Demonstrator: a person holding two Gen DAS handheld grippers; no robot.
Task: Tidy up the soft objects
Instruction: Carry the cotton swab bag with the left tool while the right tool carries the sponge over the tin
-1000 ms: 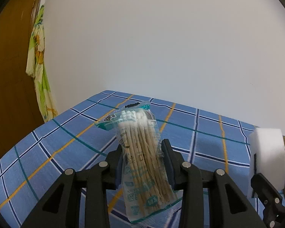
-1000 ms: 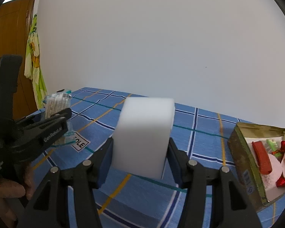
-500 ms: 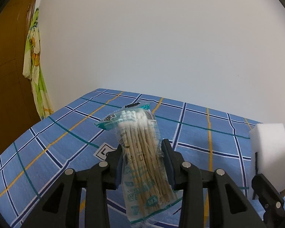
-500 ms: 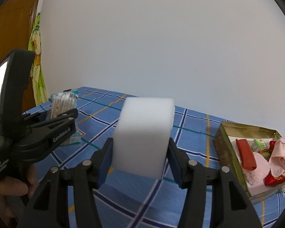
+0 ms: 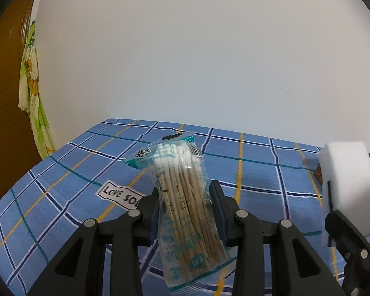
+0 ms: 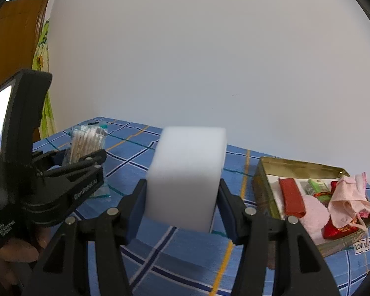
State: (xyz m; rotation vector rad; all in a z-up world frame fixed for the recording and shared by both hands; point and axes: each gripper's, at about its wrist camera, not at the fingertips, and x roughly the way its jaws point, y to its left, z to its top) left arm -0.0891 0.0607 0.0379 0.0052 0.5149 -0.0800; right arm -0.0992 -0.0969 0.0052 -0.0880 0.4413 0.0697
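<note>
White sponge (image 6: pixel 187 177), blue plaid tablecloth (image 5: pixel 69 172)

- White label (image 5: pixel 120 194) sewn on the blue plaid cloth (image 5: pixel 61 197), centre left of the left wrist view: "LOVE SO…", the rest hidden behind the gripper.
- Left gripper (image 6: pixel 86 162), left of the right wrist view: "GenRobot.ai" on its side; "Data Acquisition System" on its body, lower left.
- Swab pack (image 5: pixel 185 202): QR code at top; print below too small to read.
- Label (image 6: pixel 362 245), lower right of the right wrist view: "LOVE…", blurred.
</note>
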